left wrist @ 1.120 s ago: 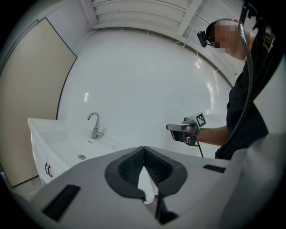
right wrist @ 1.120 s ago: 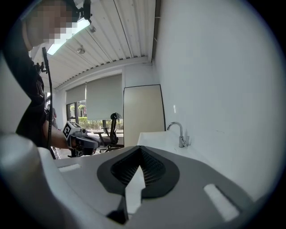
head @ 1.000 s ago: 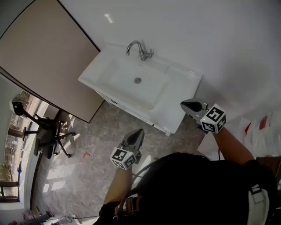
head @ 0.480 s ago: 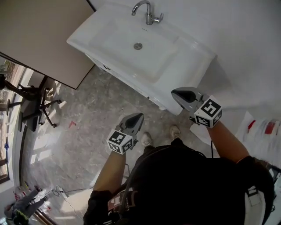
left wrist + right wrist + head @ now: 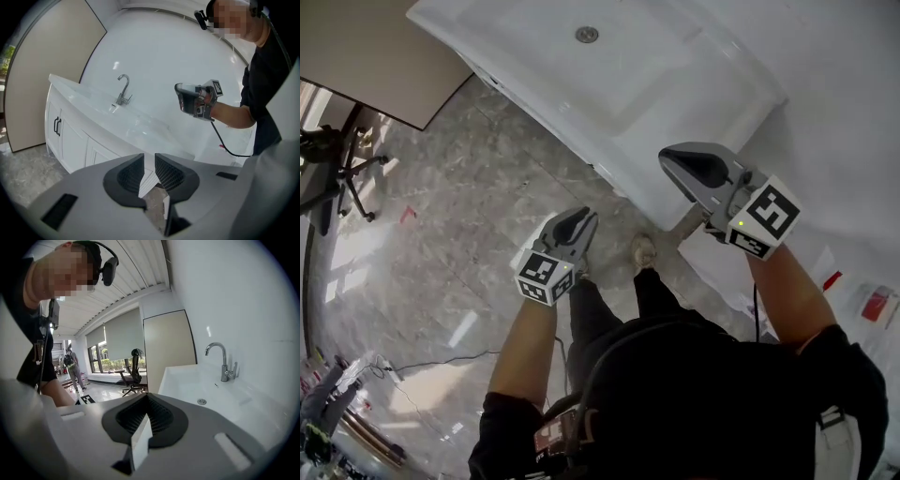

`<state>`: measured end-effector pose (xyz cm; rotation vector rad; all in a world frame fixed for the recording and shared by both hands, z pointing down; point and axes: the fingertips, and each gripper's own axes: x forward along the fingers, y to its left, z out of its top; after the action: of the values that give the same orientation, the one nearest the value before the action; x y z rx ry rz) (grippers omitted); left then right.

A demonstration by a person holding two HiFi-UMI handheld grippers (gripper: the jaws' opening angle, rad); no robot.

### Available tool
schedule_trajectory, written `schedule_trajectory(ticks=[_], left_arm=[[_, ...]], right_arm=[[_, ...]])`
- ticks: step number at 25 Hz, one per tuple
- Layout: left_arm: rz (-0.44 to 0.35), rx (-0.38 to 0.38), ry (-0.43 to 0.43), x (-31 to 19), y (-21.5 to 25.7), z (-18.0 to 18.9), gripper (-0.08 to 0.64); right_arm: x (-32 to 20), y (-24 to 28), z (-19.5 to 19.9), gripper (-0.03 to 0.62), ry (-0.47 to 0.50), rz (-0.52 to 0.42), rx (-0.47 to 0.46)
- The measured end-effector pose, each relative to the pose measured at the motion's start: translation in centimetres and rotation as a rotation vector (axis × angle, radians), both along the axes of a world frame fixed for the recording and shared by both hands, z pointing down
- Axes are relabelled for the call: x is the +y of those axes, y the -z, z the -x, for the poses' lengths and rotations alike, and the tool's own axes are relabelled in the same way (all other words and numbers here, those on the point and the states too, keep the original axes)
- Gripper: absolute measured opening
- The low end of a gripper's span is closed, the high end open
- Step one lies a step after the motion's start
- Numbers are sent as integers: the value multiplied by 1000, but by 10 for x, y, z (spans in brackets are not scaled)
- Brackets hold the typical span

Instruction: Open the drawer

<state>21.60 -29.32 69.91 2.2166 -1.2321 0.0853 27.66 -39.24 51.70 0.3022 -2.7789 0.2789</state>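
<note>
Hanging at the bottom middle of the left gripper view, the left gripper [image 5: 150, 163] has its jaws a little apart, just opened, with nothing between them. The white cabinet front [image 5: 71, 143] with a black handle [image 5: 57, 125] lies ahead and left, under the white sink top [image 5: 145, 129]. The drawer should be there, but I cannot tell which panel. The right gripper [image 5: 146, 399], jaws together and empty, is higher. The left looks nearer.

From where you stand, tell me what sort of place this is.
Probably a washroom corner of an office: a white sink with a chrome faucet on a vanity cabinet, and an office chair by large windows.
</note>
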Motion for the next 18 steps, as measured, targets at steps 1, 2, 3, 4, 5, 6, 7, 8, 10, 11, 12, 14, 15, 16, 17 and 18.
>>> schedule_trajectory(ticks=[1,2,3,4,5,6,7,8,10,11,12,14,15,16,17,18], left_arm=[[2,-2,-1,-5,-14,0,58],[3,-8,-4,-10,-27,0,68],[4,-15,-9,-15,-41,0,78],[5,-21,-15,-20,-54,0,87],[6,-22,-21,-25,-67,-1,100],[8,-21,-26,-30,-80,-1,111],[10,-20,-30,-36,-93,0,122],[12,-19,-35,-41,-106,1,137],[19,-11,-37,-53,-130,2,164],[24,-2,-31,-59,-141,2,178],[26,7,-22,-64,-149,2,194],[28,11,-6,-76,-160,0,212],[29,5,-2,-83,-165,0,219],[32,-4,0,-90,-169,0,221],[35,-12,1,-98,-174,2,221],[37,-18,1,-106,-179,4,222]], right_arm=[[-5,-4,-1,-3,-7,0,0],[-9,-9,-3,-3,-14,1,4],[-12,-14,-5,-3,-20,2,9],[-14,-19,-6,-3,-22,4,14],[-14,-25,-6,-3,-22,5,19],[-14,-30,-5,-3,-21,7,21],[-14,-36,-2,-3,-20,12,19],[-13,-42,1,-3,-20,16,14],[-12,-55,7,-3,-23,17,9],[-12,-61,9,-3,-25,15,9],[-12,-67,10,-3,-25,13,9],[-11,-74,10,-3,-9,11,11],[-9,-75,10,-3,5,12,11],[-6,-75,12,-3,20,13,8],[-3,-74,15,-3,37,15,2],[1,-73,18,-3,54,17,-4]])
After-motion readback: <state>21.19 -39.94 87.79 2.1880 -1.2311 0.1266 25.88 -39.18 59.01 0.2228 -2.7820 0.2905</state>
